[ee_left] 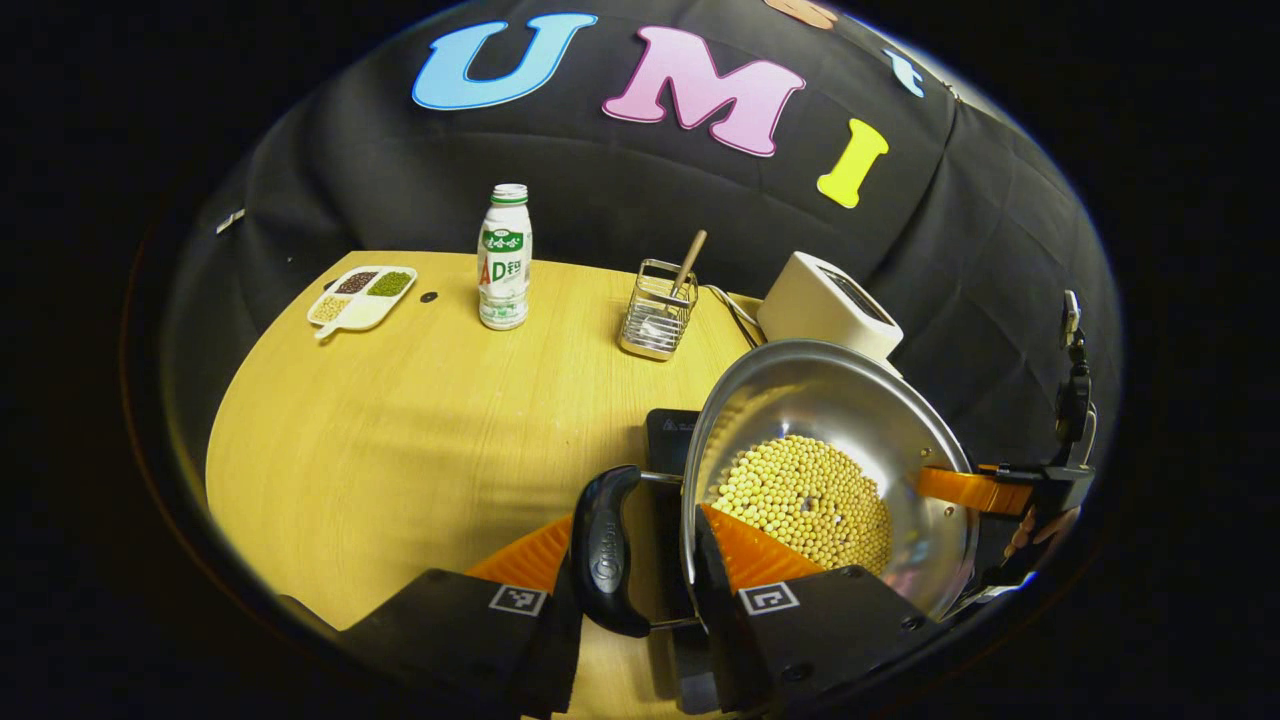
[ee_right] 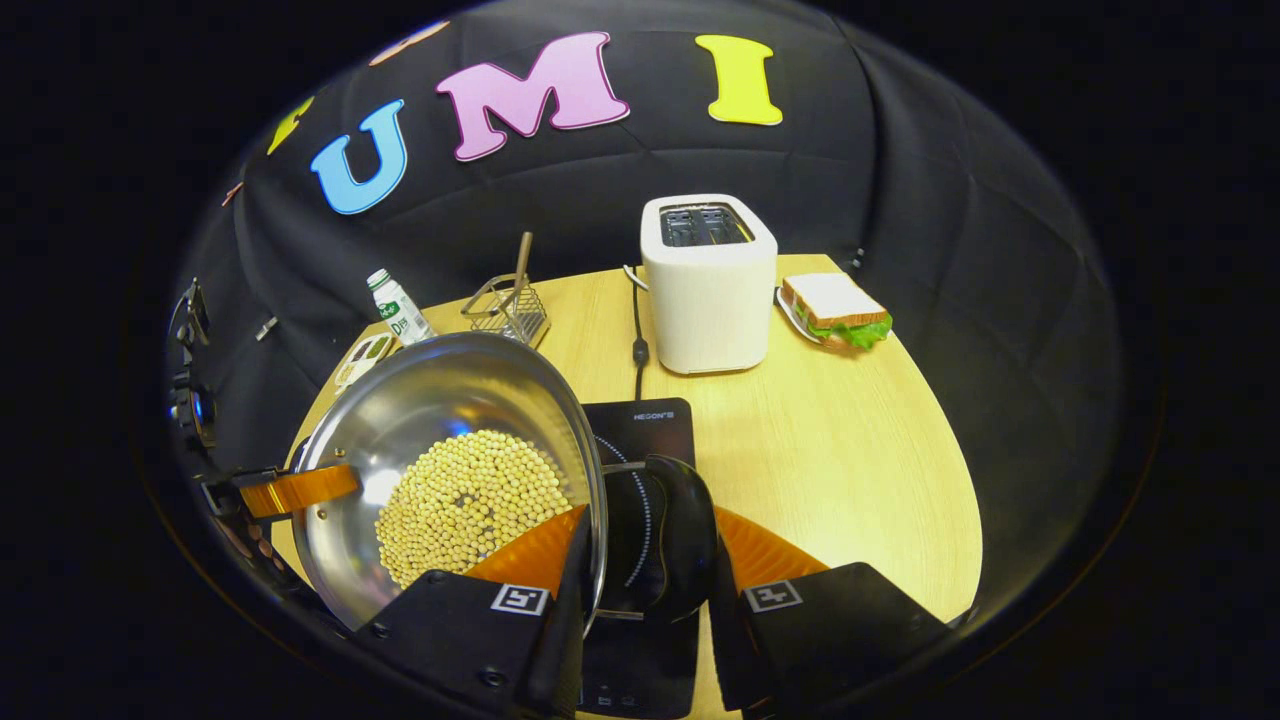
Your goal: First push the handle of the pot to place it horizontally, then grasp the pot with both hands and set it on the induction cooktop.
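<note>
In the left gripper view, the left gripper (ee_left: 640,560) pinches the pot's (ee_left: 850,410) black side handle (ee_left: 606,550) between its orange fingers (ee_left: 530,555); the pot, loaded with yellow beans (ee_left: 805,500), appears lifted, with the induction cooktop (ee_left: 668,435) showing beneath it — the far gripper (ee_left: 1000,490) meets the opposite rim. In the right gripper view, the right gripper (ee_right: 645,560) clamps the other handle (ee_right: 665,545) above the cooktop's glass (ee_right: 640,425) — judged: handle-levelling and grasp done, set-down remaining.

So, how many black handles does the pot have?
2: one handle between the left gripper's fingers, the other handle between the right gripper's fingers, on opposite sides of the pot.
</note>
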A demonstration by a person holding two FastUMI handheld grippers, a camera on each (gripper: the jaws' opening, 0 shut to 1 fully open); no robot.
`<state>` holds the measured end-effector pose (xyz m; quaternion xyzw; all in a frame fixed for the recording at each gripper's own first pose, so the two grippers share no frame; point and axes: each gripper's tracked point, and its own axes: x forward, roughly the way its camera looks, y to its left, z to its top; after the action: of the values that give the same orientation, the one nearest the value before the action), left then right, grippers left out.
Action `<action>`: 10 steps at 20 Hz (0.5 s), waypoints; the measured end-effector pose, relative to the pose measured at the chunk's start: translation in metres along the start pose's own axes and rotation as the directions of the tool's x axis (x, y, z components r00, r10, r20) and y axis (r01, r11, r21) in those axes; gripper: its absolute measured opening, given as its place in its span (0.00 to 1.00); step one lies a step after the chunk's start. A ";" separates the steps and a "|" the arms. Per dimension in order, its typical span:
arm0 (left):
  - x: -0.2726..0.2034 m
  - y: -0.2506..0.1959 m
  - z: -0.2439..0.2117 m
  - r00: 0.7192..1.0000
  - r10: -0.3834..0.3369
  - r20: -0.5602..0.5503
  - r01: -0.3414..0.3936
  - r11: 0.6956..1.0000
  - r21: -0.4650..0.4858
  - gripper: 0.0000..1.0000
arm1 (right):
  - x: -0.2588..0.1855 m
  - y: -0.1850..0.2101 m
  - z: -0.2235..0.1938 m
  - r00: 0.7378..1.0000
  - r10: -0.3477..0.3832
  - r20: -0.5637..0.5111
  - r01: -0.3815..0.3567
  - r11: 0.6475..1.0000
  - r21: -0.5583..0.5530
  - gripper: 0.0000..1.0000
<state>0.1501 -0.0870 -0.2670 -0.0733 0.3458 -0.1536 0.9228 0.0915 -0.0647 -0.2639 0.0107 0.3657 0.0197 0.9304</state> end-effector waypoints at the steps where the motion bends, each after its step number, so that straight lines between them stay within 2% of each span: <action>1: 0.004 -0.003 -0.002 1.000 0.001 -0.003 -0.001 1.000 -0.004 0.55 | 0.003 -0.005 0.000 1.000 -0.001 -0.003 0.001 1.000 -0.001 0.56; 10: 0.033 -0.010 -0.016 0.999 0.047 -0.013 -0.048 0.999 -0.018 0.55 | 0.035 -0.024 -0.007 0.999 0.017 -0.043 -0.017 1.000 -0.010 0.56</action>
<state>0.1610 -0.1079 -0.2969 -0.0727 0.3547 -0.1288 0.9232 0.1130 -0.0872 -0.2933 0.0088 0.3852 0.0297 0.9223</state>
